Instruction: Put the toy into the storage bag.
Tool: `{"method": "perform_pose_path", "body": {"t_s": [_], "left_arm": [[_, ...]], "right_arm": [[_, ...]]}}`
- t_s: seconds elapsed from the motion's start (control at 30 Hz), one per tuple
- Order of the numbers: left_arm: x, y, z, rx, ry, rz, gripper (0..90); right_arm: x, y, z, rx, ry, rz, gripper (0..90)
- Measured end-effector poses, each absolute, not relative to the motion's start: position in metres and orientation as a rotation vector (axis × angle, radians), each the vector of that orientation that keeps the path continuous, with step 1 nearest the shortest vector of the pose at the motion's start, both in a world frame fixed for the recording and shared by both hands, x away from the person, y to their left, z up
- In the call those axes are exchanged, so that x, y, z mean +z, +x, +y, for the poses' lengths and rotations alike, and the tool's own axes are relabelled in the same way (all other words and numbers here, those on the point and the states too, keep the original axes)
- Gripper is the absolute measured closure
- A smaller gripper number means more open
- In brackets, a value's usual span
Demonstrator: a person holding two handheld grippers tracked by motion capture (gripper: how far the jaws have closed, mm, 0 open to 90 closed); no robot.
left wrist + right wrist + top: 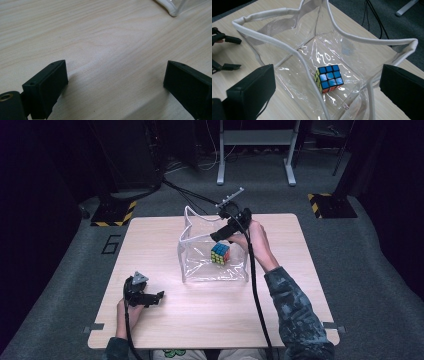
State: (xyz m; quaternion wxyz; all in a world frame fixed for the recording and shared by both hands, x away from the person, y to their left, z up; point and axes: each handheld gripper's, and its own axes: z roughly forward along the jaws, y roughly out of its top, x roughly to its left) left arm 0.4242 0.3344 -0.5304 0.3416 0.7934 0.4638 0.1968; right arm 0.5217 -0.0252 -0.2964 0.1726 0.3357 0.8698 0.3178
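— What is getting cut off here?

— In the left gripper view, the clear bag [175, 7] is only peeking in at the top edge — just one white corner.

— And the cube [328, 78]?

— In the right gripper view, its bottom side is hiding against the bag floor, and the shiny plastic is blurring its yellow side.

— The person?

— In the high view, both sleeves are running off the bottom edge.
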Motion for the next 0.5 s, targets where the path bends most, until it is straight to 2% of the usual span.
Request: {"method": "perform_pose_path", "body": {"t_s": [0.5], "left_arm": [[-0.53, 0.424, 0.335, 0.515, 2.066, 1.203, 5.1]], "right_arm": [[-0.3, 0.487, -0.058, 0.924, 0.957, 2.407, 0.0]]}}
